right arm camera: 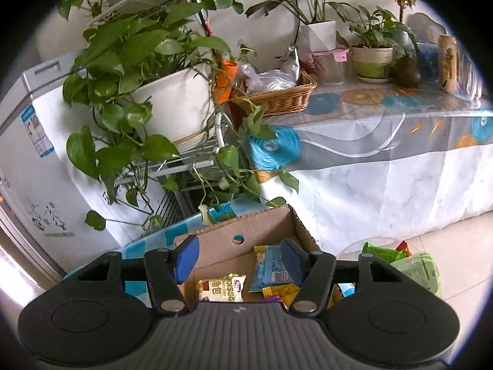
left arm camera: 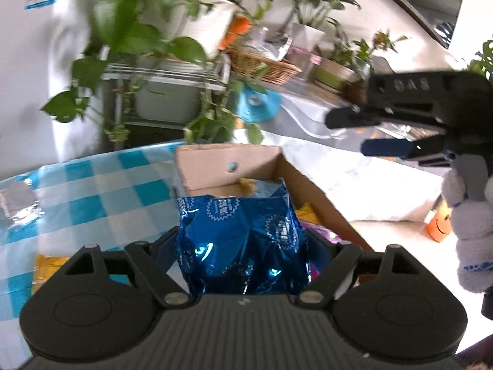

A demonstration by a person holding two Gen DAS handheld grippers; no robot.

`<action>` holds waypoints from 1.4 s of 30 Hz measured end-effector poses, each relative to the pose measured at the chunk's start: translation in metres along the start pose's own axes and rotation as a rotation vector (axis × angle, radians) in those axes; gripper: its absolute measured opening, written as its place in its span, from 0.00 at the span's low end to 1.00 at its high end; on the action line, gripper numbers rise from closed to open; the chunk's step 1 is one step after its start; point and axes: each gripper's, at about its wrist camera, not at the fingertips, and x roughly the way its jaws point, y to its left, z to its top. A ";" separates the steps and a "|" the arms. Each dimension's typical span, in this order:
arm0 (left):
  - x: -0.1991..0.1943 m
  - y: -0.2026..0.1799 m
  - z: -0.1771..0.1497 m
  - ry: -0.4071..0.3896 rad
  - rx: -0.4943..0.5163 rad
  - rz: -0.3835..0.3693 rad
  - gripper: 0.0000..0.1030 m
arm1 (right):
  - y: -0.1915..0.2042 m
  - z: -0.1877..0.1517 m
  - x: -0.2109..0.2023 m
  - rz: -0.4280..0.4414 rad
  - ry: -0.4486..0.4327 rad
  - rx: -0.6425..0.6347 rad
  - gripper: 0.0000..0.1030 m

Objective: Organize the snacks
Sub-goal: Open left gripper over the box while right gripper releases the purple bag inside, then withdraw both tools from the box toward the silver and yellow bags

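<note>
My left gripper (left arm camera: 242, 240) is shut on a shiny blue snack bag (left arm camera: 240, 243) and holds it over the near end of an open cardboard box (left arm camera: 212, 166) on a blue checked tablecloth (left arm camera: 92, 191). My right gripper (right arm camera: 238, 257) is open and empty above the same cardboard box (right arm camera: 225, 237), which holds several snack packets, among them a white bread packet (right arm camera: 220, 288) and a light blue packet (right arm camera: 268, 269). In the left wrist view the right gripper (left arm camera: 348, 129) hangs at the right, above and beyond the box, held by a gloved hand (left arm camera: 471, 228).
A silver packet (left arm camera: 18, 203) and a yellow packet (left arm camera: 46, 269) lie on the checked cloth left of the box. Green snack bags (right arm camera: 413, 268) lie on the floor at right. Potted plants (right arm camera: 148, 71), a wicker basket (right arm camera: 277, 95) and a clothed table (right arm camera: 385, 141) stand behind.
</note>
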 end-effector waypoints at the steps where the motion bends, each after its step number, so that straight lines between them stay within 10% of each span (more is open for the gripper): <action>1: 0.004 -0.004 0.000 0.009 0.005 -0.005 0.81 | -0.001 0.000 -0.001 -0.003 -0.001 0.006 0.64; 17: 0.003 -0.020 0.018 0.005 0.007 -0.057 0.95 | -0.002 0.001 0.000 0.010 -0.006 0.037 0.69; 42: -0.047 0.153 0.034 0.032 -0.159 0.301 0.95 | 0.086 -0.019 0.022 0.224 0.042 -0.224 0.79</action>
